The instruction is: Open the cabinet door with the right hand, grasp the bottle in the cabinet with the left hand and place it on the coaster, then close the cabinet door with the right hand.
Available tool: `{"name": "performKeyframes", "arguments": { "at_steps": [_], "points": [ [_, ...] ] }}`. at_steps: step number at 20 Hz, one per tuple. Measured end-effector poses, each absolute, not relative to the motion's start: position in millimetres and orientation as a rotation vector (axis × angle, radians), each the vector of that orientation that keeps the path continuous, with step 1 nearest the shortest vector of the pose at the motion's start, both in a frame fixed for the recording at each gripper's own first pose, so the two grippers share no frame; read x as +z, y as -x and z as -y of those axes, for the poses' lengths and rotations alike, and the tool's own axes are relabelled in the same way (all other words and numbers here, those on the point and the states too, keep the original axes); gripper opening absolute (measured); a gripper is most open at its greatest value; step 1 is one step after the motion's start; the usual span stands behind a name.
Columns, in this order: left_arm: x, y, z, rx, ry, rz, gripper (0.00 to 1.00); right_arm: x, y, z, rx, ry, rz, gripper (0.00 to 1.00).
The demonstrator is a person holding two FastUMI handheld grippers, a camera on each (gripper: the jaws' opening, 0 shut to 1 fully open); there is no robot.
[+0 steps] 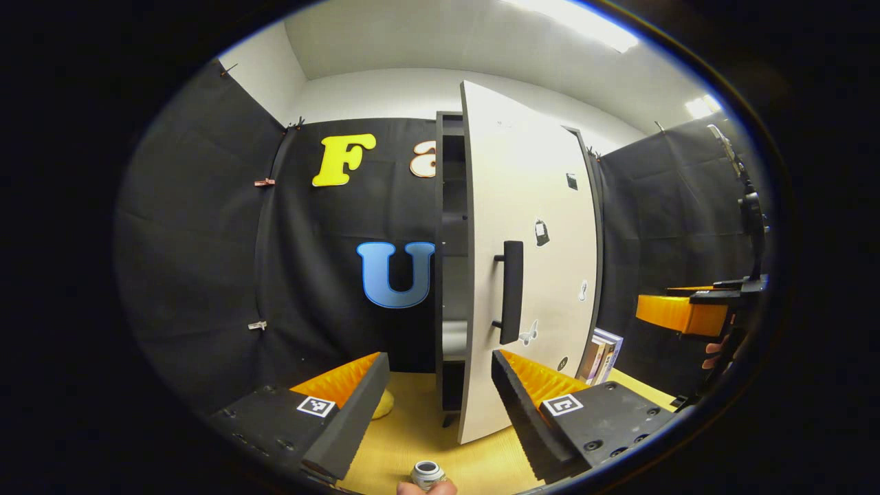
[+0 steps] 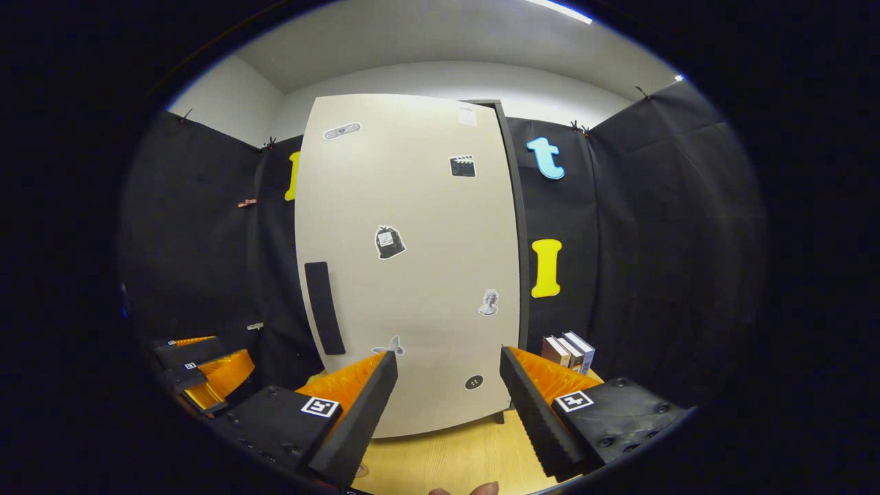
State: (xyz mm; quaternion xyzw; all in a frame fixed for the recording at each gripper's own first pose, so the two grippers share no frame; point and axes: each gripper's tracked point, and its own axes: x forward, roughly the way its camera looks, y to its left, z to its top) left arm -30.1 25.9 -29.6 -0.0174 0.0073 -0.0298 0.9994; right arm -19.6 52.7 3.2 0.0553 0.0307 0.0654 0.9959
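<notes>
The white cabinet door stands partly open, and its black handle faces me in the left gripper view. Through the gap I see dark shelves and a pale object on a lower shelf, too hidden to name. My left gripper is open in front of the gap, holding nothing. A yellow round thing, perhaps the coaster, lies on the table behind its left finger. My right gripper is open before the door face, right of the handle, apart from it.
A few books stand at the cabinet's right side on the wooden table. The right gripper and a hand show at the far right of the left gripper view. The left gripper shows low at the left of the right gripper view.
</notes>
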Motion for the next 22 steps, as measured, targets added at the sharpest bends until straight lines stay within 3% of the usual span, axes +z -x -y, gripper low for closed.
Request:
{"name": "performKeyframes", "arguments": {
  "at_steps": [22],
  "points": [
    [-20,18,-12,-0.037,0.016,-0.016,0.94,-13,25,-43,0.080,-0.033,-0.025,0.98]
  ]
}}
